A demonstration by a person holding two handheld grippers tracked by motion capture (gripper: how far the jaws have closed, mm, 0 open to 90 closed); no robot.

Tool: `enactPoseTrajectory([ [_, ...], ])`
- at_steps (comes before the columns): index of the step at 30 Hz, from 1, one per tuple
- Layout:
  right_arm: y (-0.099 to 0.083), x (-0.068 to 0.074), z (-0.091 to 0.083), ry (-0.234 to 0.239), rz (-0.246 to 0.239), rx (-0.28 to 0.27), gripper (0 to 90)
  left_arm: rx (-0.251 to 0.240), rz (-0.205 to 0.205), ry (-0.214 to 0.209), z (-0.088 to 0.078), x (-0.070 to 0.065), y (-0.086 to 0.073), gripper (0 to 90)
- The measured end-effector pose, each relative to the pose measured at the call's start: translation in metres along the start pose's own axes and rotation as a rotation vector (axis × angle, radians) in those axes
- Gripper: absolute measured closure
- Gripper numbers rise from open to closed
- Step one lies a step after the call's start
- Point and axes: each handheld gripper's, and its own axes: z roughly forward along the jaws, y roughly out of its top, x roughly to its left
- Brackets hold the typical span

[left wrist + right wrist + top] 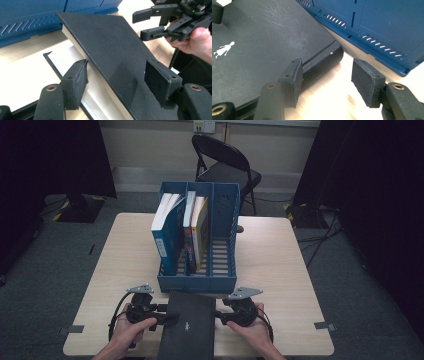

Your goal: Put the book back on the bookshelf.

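Note:
A black hardcover book (189, 325) lies at the table's near edge, in front of the blue file rack (197, 284). My left gripper (167, 319) has its jaws around the book's left edge. In the left gripper view (117, 82), one pad sits by the white page block and the other rests on the black cover (112, 50). That edge is raised off the bottom cover, which lies flat. My right gripper (219, 316) stands open at the book's right side. Its near pad (293, 78) is beside the spine corner (322, 60), and the other pad hangs over bare table.
The rack (374, 25) holds a blue-spined book (167, 230) and two more books (195, 227) in its left and middle slots. Its right slot is bare. A black folding chair (225, 165) stands beyond the table (270, 265). In the left gripper view, the right gripper (147, 23) shows.

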Motion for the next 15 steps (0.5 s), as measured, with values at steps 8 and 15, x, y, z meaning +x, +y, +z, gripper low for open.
enactPoseTrajectory([
  [8,-0.004,0.007,-0.007,0.016,-0.012,0.024,46.0,-0.017,-0.002,-0.013,0.002,-0.001,0.004,35.1],
  [15,-0.012,0.012,-0.011,0.021,-0.025,0.043,44.8,-0.005,-0.011,-0.005,0.005,-0.003,0.009,35.2],
])
